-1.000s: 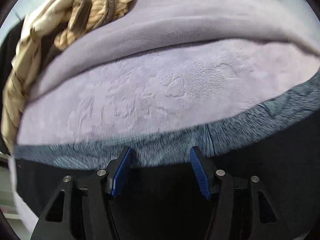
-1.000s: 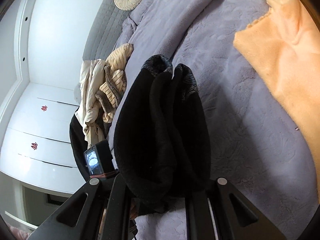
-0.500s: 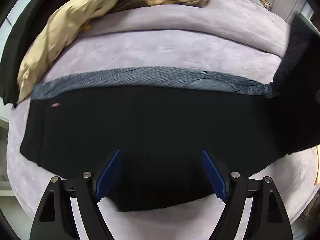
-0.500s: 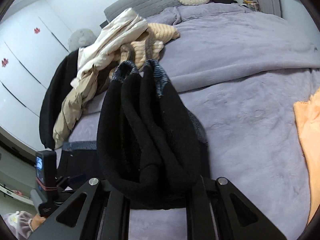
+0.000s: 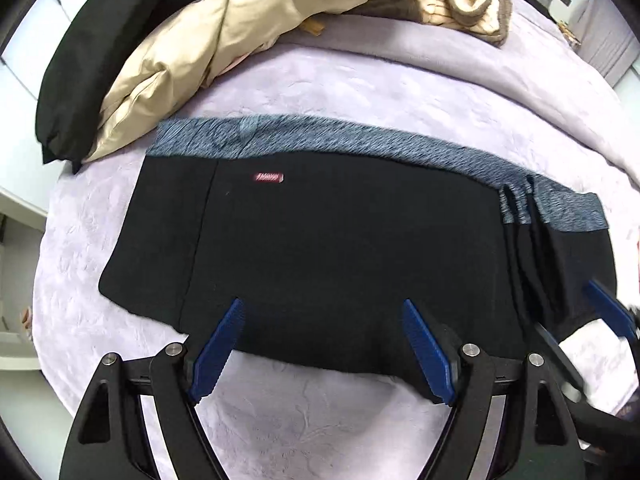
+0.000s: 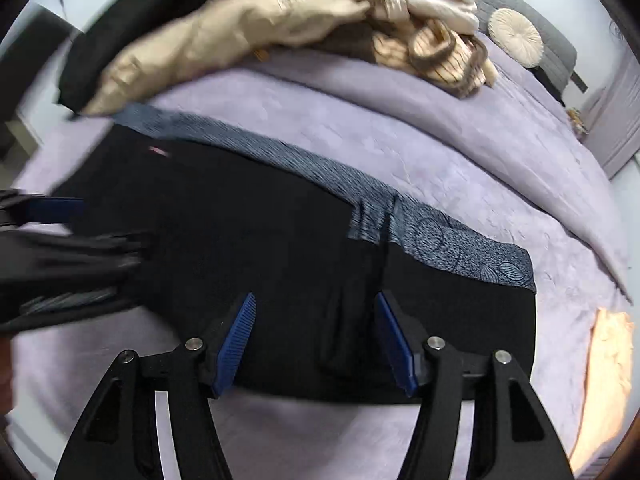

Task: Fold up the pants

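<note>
The black pants [image 5: 340, 248] lie folded flat on the lilac blanket [image 5: 360, 92], with a blue-grey patterned band [image 5: 320, 140] along the far edge and a small red label [image 5: 270, 177]. They also show in the right wrist view [image 6: 260, 240]. My left gripper [image 5: 326, 320] is open and empty, its blue pads over the near edge of the pants. My right gripper [image 6: 316, 316] is open, its pads either side of a bunched fold [image 6: 352, 312] at the pants' right part. The right gripper also shows in the left wrist view [image 5: 608, 316].
A heap of beige, cream and striped clothes [image 5: 248, 28] and a black garment [image 5: 80, 60] lie at the far side of the bed. An orange cloth [image 6: 604, 364] lies to the right. A round cushion [image 6: 516, 38] rests by the grey headboard.
My right gripper held the bunched pants end up; it has laid it down on the folded pants and opened. My left gripper has pulled back toward the near edge, still open.
</note>
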A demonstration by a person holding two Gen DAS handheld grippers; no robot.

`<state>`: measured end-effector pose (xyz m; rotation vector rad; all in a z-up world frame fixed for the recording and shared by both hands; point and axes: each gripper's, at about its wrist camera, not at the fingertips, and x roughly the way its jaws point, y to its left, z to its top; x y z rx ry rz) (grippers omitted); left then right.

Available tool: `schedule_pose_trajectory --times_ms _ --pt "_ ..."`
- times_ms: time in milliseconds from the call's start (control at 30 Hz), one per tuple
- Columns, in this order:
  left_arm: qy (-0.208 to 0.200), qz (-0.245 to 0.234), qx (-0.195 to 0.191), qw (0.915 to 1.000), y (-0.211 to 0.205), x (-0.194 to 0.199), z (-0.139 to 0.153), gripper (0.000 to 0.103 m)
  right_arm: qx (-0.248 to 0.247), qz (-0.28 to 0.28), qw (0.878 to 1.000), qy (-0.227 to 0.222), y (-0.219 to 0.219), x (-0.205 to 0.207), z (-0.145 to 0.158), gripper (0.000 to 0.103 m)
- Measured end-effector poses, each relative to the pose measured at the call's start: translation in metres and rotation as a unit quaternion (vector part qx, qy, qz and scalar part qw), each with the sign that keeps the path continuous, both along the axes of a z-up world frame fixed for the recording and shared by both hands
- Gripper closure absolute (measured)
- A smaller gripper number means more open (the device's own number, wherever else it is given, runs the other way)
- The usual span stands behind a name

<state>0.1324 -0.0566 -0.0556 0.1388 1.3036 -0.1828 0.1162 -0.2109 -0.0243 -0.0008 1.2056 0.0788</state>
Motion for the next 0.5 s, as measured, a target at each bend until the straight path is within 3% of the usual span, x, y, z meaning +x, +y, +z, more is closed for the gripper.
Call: schedule_pose_trajectory --times_ms 33,100,200,267,300,433,500 --pt "0.001 -0.007 -0.009 0.9999 -0.005 0.001 0.001 0.021 0.044 -0.034 0.998 0.006 -0.020 -0.003 0.003 0.036" --pt "0.008 -0.025 -0.032 0.9991 -0.018 0.004 0.001 0.021 0.154 -0.141 0.977 0.032 -0.077 -0.012 -0.006 0.036" --pt "0.027 -0.069 -0.080 0.9941 -0.053 0.003 0.001 0.021 0.281 -0.279 0.915 0.071 -0.150 -0.037 -0.040 0.036" --pt "0.055 -0.098 -0.115 0.9869 -0.085 0.000 -0.005 0.021 0.326 -0.314 0.890 0.062 -0.176 -0.053 -0.054 0.039" --pt "0.064 -0.109 -0.122 0.9844 -0.098 0.000 -0.009 0.021 0.337 -0.321 0.882 0.065 -0.182 -0.056 -0.059 0.040" --pt "0.078 -0.134 -0.114 0.9814 -0.138 0.006 -0.034 0.021 0.414 -0.371 0.829 0.066 -0.200 -0.064 -0.086 0.050" --pt "0.088 -0.136 -0.113 0.9803 -0.148 0.009 -0.044 0.046 0.433 -0.389 0.810 0.071 -0.203 -0.063 -0.100 0.063"
